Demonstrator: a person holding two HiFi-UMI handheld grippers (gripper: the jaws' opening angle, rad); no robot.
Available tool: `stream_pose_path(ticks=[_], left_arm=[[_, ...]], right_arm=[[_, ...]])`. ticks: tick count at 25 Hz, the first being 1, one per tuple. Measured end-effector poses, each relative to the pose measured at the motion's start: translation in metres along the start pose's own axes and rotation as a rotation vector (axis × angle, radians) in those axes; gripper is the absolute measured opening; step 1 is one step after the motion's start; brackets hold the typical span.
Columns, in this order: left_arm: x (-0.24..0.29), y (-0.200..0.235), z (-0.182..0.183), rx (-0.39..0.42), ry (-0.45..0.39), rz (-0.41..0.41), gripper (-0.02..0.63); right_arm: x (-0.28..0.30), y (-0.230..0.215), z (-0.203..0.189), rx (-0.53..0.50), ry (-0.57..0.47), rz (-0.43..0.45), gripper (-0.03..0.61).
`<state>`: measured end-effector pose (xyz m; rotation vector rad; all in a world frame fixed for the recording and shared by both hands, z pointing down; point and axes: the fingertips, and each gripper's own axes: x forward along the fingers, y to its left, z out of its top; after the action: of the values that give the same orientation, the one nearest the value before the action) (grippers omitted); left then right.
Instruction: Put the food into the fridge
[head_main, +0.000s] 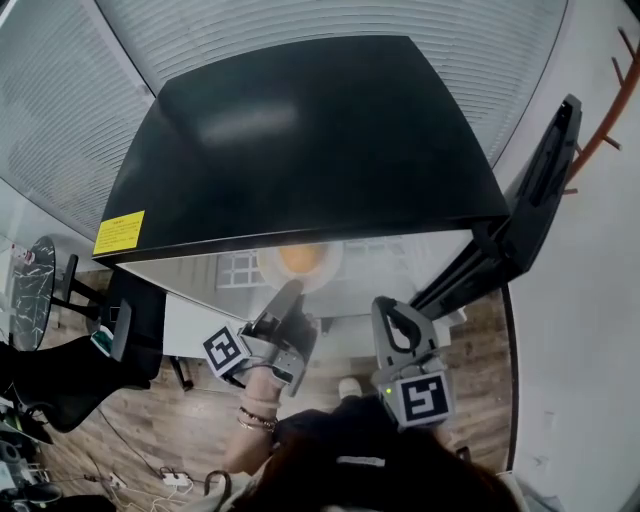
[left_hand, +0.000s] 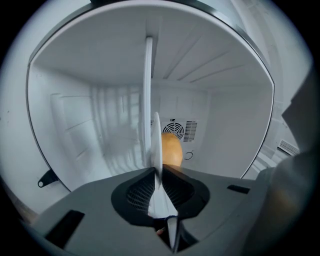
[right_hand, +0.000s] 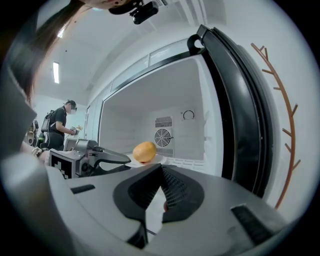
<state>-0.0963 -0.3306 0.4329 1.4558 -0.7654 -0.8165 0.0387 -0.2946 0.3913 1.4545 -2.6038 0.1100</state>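
Observation:
An orange-yellow round food (head_main: 300, 259) lies on a white plate (head_main: 268, 270) inside the open black fridge (head_main: 300, 140). My left gripper (head_main: 290, 292) is shut on the plate's near rim. In the left gripper view the plate (left_hand: 148, 100) runs edge-on between the left gripper's (left_hand: 157, 172) jaws, with the food (left_hand: 171, 147) behind it. The right gripper view shows the food (right_hand: 144, 151), the plate (right_hand: 159, 160) and the left gripper (right_hand: 117, 159) at the fridge's opening. My right gripper (head_main: 385, 305) (right_hand: 161, 170) hangs outside, shut and empty.
The fridge door (head_main: 530, 220) stands open at the right. A fan vent (right_hand: 163, 136) sits in the fridge's back wall. A person (right_hand: 61, 127) stands far off to the left. A dark chair (head_main: 60, 370) and cables (head_main: 175, 480) are on the wooden floor.

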Motion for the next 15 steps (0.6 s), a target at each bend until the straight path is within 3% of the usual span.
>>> stream_pose_path(ticks=[15], left_arm=[[-0.012,-0.006,-0.004,0.046,0.024,-0.012,0.044]], right_arm=[[-0.005,0.021,-0.005,-0.055,0.039,0.021,0.0]])
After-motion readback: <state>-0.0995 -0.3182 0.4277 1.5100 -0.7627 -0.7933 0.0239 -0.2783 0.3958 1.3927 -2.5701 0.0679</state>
